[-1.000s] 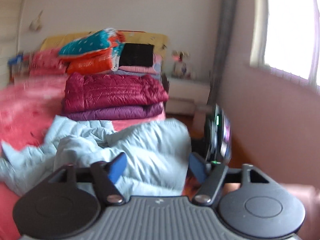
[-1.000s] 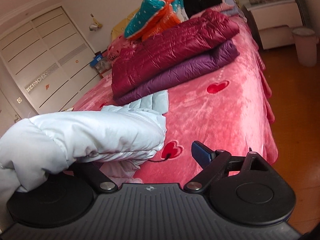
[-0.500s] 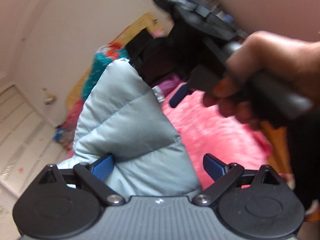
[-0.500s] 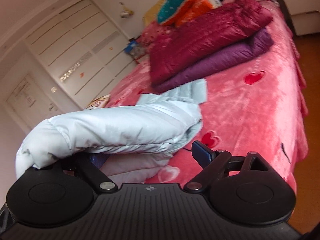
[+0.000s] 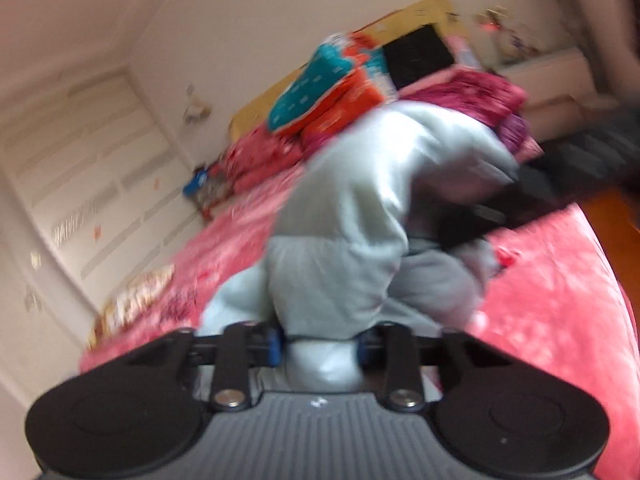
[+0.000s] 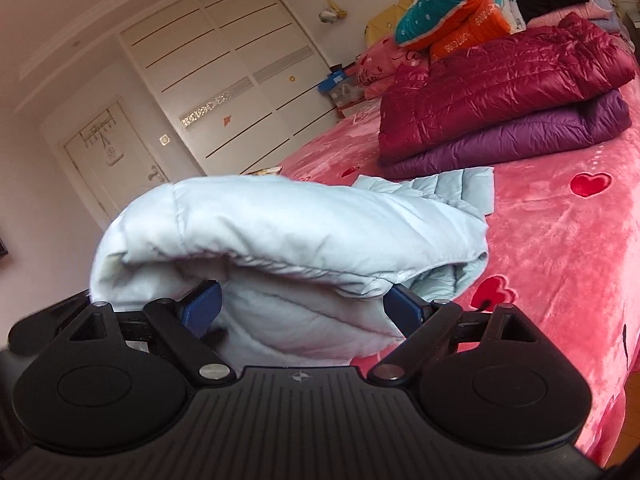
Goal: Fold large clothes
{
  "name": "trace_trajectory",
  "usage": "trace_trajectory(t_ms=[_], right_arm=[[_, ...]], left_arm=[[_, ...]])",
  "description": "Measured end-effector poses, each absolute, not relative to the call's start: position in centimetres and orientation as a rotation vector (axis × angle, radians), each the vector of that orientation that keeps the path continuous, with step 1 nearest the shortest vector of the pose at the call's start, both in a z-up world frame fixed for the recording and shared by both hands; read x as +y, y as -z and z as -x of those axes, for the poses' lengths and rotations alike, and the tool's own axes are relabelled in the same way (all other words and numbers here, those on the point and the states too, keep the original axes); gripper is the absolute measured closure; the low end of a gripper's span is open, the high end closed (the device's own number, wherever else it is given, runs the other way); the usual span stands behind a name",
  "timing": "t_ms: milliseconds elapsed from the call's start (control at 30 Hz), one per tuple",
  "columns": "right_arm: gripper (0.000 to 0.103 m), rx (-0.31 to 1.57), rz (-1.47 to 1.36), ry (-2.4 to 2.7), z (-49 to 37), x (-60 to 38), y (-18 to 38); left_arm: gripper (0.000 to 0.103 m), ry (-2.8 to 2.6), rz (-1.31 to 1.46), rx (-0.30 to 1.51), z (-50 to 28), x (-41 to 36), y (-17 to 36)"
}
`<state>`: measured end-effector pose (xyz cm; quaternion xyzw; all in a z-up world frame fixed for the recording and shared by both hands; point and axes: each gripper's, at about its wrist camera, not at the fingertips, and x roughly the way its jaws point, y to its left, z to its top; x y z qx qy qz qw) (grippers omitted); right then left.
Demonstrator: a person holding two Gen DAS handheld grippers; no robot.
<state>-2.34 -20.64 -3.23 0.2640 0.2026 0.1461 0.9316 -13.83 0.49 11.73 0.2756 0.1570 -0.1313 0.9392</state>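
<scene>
A: Where is the pale blue quilted down jacket (image 6: 288, 240)?

B: Bunched near the foot of the bed with the pink plush heart-print cover (image 6: 560, 248). A thick fold of it lies between the jaws of the right gripper (image 6: 302, 306), which are fairly wide; I cannot tell whether they press it. In the blurred left view the left gripper (image 5: 320, 344) has its jaws narrow, pinched on a bunch of the same jacket (image 5: 360, 208).

A: Edges and room?

B: Bare pink cover lies to the right, up to the bed's side edge above the wooden floor (image 6: 632, 400). Further up the bed, a folded maroon quilted jacket (image 6: 500, 80) sits on a folded purple one (image 6: 520, 136), apart from the blue jacket.

A: Any writing?

B: The orange pillow (image 6: 472, 28) reads "GOOD LUCK".
</scene>
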Motion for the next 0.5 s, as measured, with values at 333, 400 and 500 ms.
trace_trajectory(t_ms=[333, 400, 500], right_arm=[[0.000, 0.465, -0.464, -0.126, 1.4, -21.7, 5.0], [0.000, 0.491, -0.462, -0.066, 1.0, -22.3, 5.8], [0.000, 0.528, -0.492, 0.009, -0.1, -23.4, 7.0]], left_arm=[[0.093, 0.184, -0.147, 0.463, 6.5, 6.9, -13.2], [0.093, 0.164, -0.059, 0.483, 5.3, 8.0, -13.3], [0.094, 0.124, 0.050, 0.493, 4.6, 10.8, -13.3]])
